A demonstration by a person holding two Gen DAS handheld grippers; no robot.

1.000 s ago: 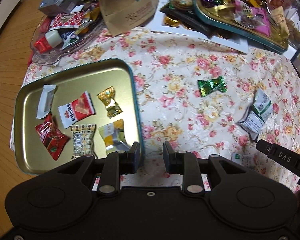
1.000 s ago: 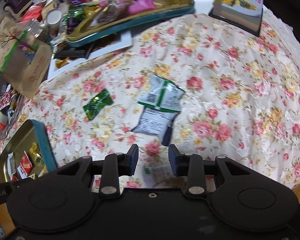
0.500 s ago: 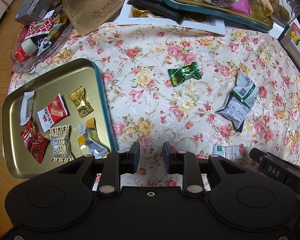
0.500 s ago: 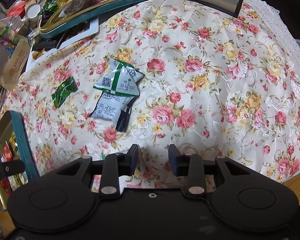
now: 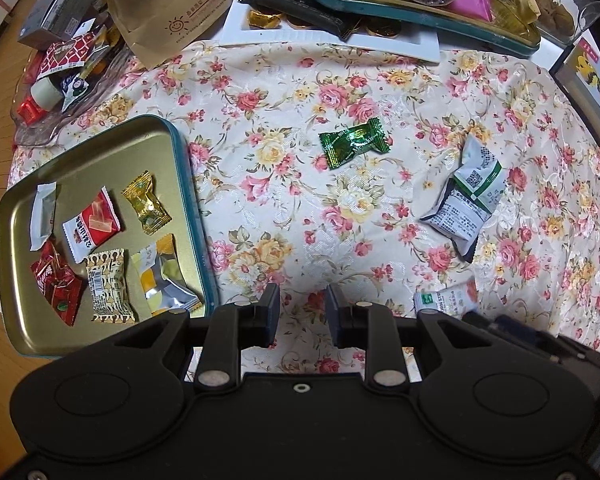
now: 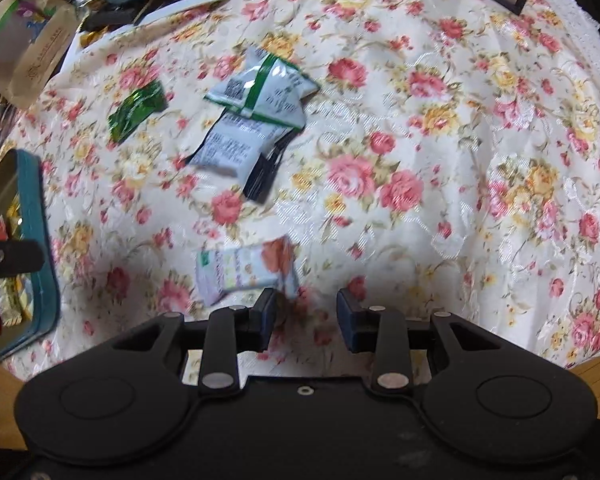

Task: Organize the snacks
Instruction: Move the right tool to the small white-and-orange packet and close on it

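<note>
Snacks are seen scattered on a floral tablecloth (image 5: pixel 300 208), with a gold tray (image 5: pixel 28 328) taken as the landmark. Six wrapped sweets lie inside the tray, among them a red packet (image 5: pixel 92 228), a gold candy (image 5: pixel 146 204) and a yellow-and-silver packet (image 5: pixel 162 276). Well to the right of the tray, a green candy (image 5: pixel 354 142) rests alone on the cloth; farther from the tray, a white-and-green packet (image 5: pixel 466 196) lies over a dark wrapper. A small white-and-orange packet (image 6: pixel 246 270) is found on the cloth right of the tray, close to the near edge.

The left gripper (image 5: pixel 302 314) is held above bare cloth just beside the tray's right rim, its jaws narrowly parted with nothing between them. The right gripper (image 6: pixel 306 318) is pointed down just beside the small white-and-orange packet, its jaws likewise narrowly parted and empty; the packet is seen touching the tip of its left finger in the blurred view.
</note>
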